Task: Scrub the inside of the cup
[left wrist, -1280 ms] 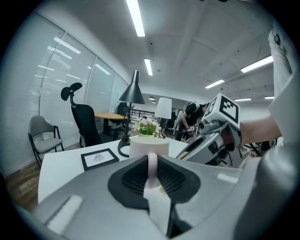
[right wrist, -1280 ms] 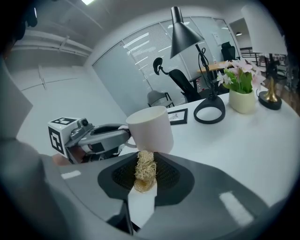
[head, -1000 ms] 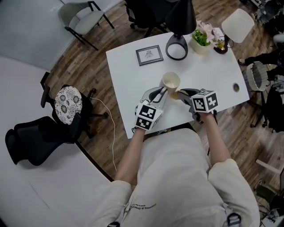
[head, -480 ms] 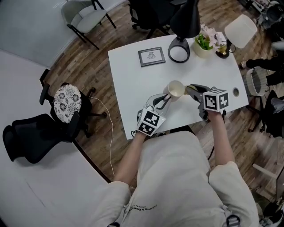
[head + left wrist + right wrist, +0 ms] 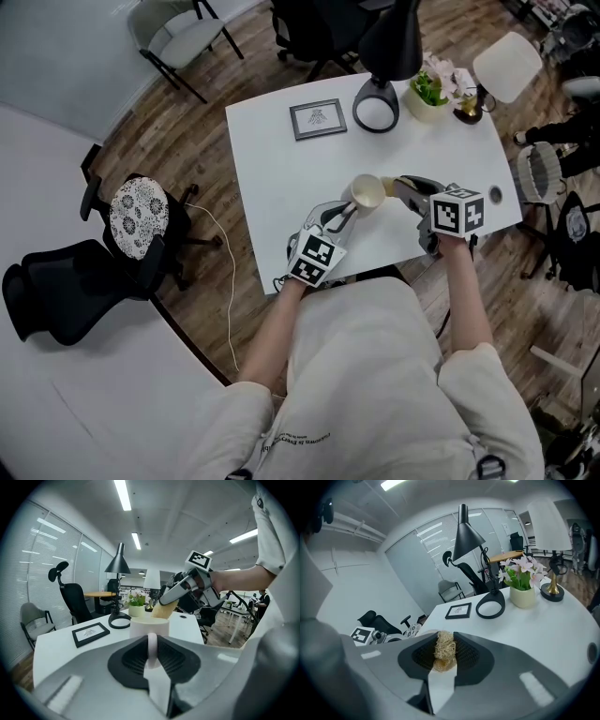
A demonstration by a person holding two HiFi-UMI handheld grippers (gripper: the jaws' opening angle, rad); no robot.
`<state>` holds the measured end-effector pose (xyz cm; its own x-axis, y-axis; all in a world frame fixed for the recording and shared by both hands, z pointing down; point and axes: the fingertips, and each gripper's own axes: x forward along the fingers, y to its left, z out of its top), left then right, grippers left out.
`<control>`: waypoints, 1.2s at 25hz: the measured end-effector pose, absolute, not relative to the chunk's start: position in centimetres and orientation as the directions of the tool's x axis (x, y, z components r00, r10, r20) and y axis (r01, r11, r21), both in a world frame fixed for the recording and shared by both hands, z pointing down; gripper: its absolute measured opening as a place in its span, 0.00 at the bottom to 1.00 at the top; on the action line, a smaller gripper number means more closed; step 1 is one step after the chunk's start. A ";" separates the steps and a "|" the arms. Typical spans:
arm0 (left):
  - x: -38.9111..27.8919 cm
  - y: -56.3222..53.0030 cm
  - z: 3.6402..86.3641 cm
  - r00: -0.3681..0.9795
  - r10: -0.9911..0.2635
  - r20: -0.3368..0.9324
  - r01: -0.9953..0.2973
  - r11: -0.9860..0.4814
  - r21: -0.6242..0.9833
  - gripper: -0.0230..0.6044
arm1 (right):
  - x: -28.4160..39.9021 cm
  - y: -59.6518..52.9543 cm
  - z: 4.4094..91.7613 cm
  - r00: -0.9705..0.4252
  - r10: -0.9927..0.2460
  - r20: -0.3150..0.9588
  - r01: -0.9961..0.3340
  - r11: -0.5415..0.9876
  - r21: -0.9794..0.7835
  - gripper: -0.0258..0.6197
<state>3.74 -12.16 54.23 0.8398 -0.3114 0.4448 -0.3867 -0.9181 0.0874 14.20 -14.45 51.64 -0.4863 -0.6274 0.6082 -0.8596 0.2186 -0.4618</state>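
Seen from the head camera, a person in a pale shirt stands at a white rectangular table (image 5: 281, 178) with a gripper in each hand. The left gripper (image 5: 344, 212) has its jaws pressed together on the looped handle of a cream ceramic cup (image 5: 367, 192); its own view shows the handle pinched between the black ribbed pads, with the cup (image 5: 149, 626) upright just beyond them. The cup sits over the near half of the table, between the two grippers; whether it touches the tabletop cannot be told. The right gripper (image 5: 399, 186) pinches a tan fibrous scrubbing pad (image 5: 442, 649), which fills the gap between its jaws. In the left gripper view that pad (image 5: 164, 608) slants down to the cup's mouth, its lower end passing behind the rim. Farther back on the table stand a small black-framed picture (image 5: 318, 120), a black desk lamp with a ring-shaped base (image 5: 377, 113) and a pale pot of pink flowers (image 5: 429, 94), all well apart from the cup.
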 end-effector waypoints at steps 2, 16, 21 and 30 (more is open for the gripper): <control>3.8 -12.2 54.9 0.834 -0.314 0.453 -0.391 -0.916 0.086 0.12 | 14.5 -14.3 51.9 -0.481 -0.625 0.615 -0.864 0.216 -0.455 0.20; 4.1 -11.9 57.9 0.844 -0.361 0.397 -0.421 -0.904 0.072 0.12 | 14.5 -11.3 51.5 -0.462 -0.672 0.579 -0.873 0.230 -0.430 0.20; 3.3 -11.3 59.0 0.846 -0.360 0.394 -0.432 -0.895 0.109 0.12 | 13.7 -10.2 51.4 -0.473 -0.672 0.570 -0.867 0.240 -0.437 0.20; 2.2 -10.3 60.1 0.847 -0.367 0.384 -0.447 -0.883 0.141 0.12 | 11.3 -8.9 52.5 -0.521 -0.648 0.556 -0.836 0.255 -0.486 0.21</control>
<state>2.22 -10.25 60.15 0.8472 -0.3675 0.3837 -0.4469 -0.8835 0.1405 11.31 -8.90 52.47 -0.5208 -0.6478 0.5560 -0.8361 0.2554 -0.4856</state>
